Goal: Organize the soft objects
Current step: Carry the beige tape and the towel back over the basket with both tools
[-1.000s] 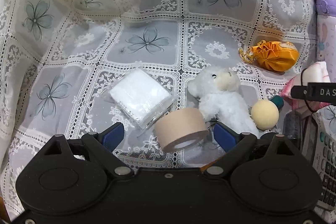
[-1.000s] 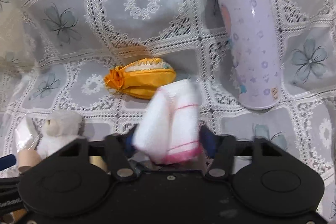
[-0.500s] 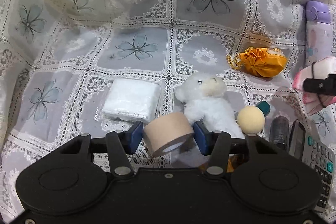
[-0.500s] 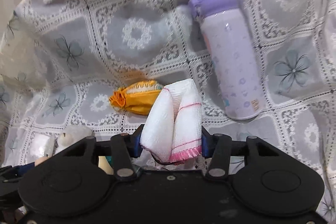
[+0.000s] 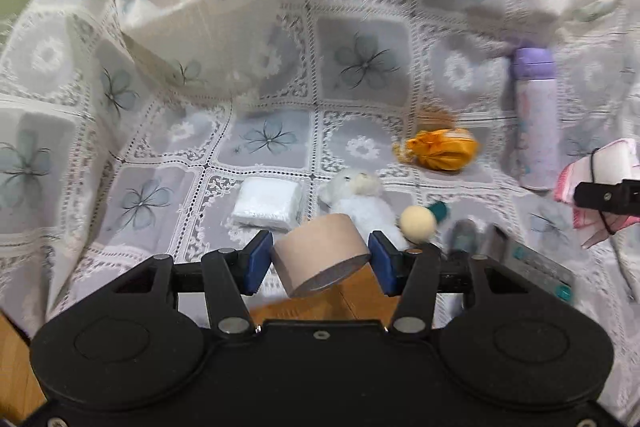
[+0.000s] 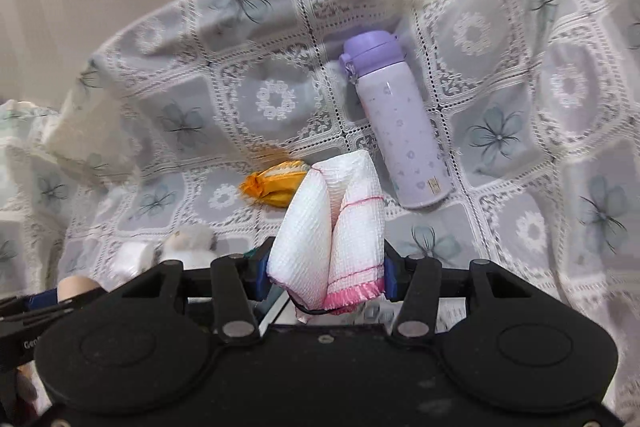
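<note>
My left gripper [image 5: 320, 261] is shut on a tan tape roll [image 5: 322, 253] and holds it above the lace cloth. My right gripper [image 6: 325, 273] is shut on a folded white towel with a pink hem [image 6: 332, 227], also lifted; the towel also shows at the right edge of the left wrist view [image 5: 600, 183]. On the cloth lie a white plush bear [image 5: 360, 199], an orange drawstring pouch [image 5: 440, 149] and a white wrapped tissue pack [image 5: 270, 203]. The pouch also shows in the right wrist view [image 6: 274, 183], behind the towel.
A purple bottle [image 6: 398, 131] lies on the cloth to the right. A yellow ball-tipped item [image 5: 418, 223], a dark tube [image 5: 462, 233] and a calculator [image 5: 536, 267] lie near the front edge. Wooden floor [image 5: 312, 307] shows below the cloth's edge.
Both grippers have lifted and pulled back from the cloth. The left closed on the tape roll and raised it; the right kept the towel and rose with it.
</note>
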The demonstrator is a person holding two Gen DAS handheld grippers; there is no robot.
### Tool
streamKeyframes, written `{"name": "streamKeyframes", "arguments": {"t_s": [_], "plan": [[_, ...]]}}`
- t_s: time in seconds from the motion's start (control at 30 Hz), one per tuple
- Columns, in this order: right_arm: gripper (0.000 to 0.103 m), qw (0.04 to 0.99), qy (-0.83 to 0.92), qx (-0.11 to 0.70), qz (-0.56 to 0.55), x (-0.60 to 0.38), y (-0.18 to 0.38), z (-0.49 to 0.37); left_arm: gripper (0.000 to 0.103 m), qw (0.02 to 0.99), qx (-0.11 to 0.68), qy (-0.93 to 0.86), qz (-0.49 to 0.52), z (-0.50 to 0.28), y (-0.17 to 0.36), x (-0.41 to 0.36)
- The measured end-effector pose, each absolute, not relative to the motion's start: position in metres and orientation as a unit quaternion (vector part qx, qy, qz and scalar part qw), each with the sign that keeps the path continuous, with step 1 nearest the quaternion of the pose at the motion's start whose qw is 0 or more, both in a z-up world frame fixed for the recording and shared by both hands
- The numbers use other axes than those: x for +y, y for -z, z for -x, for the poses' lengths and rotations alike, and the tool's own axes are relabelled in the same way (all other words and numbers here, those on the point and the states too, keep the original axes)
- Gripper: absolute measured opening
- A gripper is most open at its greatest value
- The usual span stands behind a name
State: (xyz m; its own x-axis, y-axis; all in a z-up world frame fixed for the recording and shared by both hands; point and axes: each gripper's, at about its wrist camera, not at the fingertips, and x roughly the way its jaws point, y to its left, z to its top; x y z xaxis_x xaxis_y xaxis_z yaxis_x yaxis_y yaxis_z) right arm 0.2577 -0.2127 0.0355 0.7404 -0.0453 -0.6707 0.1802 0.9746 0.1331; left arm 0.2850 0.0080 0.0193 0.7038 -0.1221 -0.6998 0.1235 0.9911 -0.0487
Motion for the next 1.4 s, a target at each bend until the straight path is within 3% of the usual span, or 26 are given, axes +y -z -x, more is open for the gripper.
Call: {"name": "streamKeyframes", "arguments": {"t_s": [0.37,0.7,1.4], "plan": [[0.05,0.934,0.038,0.343,-0.097,-0.187,-0.061,-0.132,0.051,0.927,0.363,0.097,0.0,-0.178,-0.048,0.001],[0.05,0.925,0.035,0.355,-0.13,-0.184,-0.051,-0.043,0.051,0.921,0.374,0.112,0.0,-0.104,-0.043,-0.003],[0.05,0.923,0.034,0.357,-0.138,-0.168,-0.041,0.073,0.051,0.912,0.4,0.097,-0.006,-0.02,-0.012,-0.008]]}}
